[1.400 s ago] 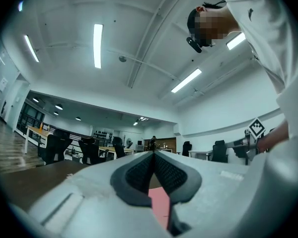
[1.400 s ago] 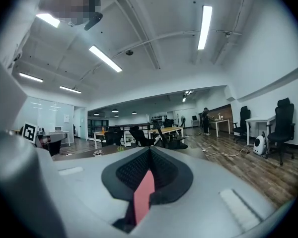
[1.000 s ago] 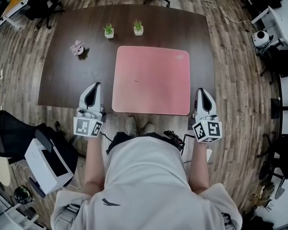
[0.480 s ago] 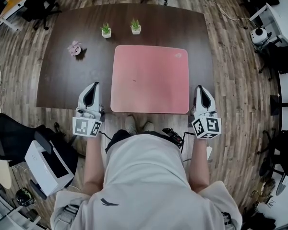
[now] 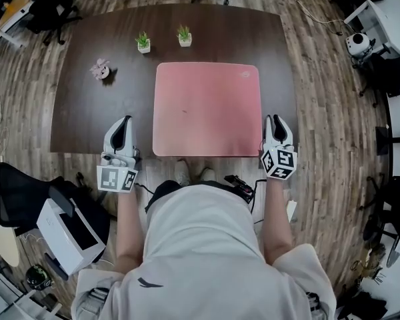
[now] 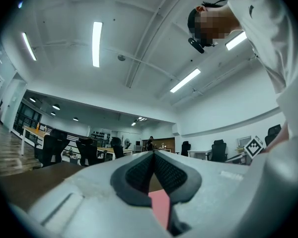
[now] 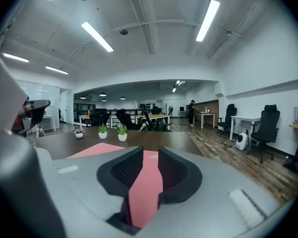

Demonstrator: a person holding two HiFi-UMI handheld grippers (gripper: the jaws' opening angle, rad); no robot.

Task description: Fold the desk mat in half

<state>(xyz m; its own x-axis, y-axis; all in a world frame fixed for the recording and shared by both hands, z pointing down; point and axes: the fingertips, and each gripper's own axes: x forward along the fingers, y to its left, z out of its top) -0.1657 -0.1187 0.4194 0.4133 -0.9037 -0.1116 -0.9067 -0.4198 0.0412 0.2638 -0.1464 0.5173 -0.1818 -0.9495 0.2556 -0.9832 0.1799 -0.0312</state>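
Lying flat and unfolded, the pink desk mat [image 5: 207, 109] fills the middle of the dark brown surface [image 5: 87, 112] in the head view. Its lower edge reaches the lower edge of that surface, and no corner is lifted.

The left hand-held gripper [image 5: 123, 124] sits at the lower left of the mat, over the surface's lower edge and clearly apart from the mat's left side. In the left gripper view its jaws are pressed together at the tips. Nothing is caught between them, and only a sliver of pink shows through the slot lower down.

The right hand-held gripper [image 5: 276, 121] is just beside the mat's lower right corner, off its right edge. In the right gripper view its jaws stand spread, having just been opening. The mat shows through the gap, spreading away ahead of them, but the pads press on nothing.

Two small potted plants [image 5: 143, 43] stand side by side at the upper left of the mat, near its top edge. A small pink ornament [image 5: 99, 69] sits further left and a little lower, well apart from the mat. A wooden floor [image 5: 327, 112] surrounds the surface, with dark office chairs [image 5: 50, 5] at the top of the frame.
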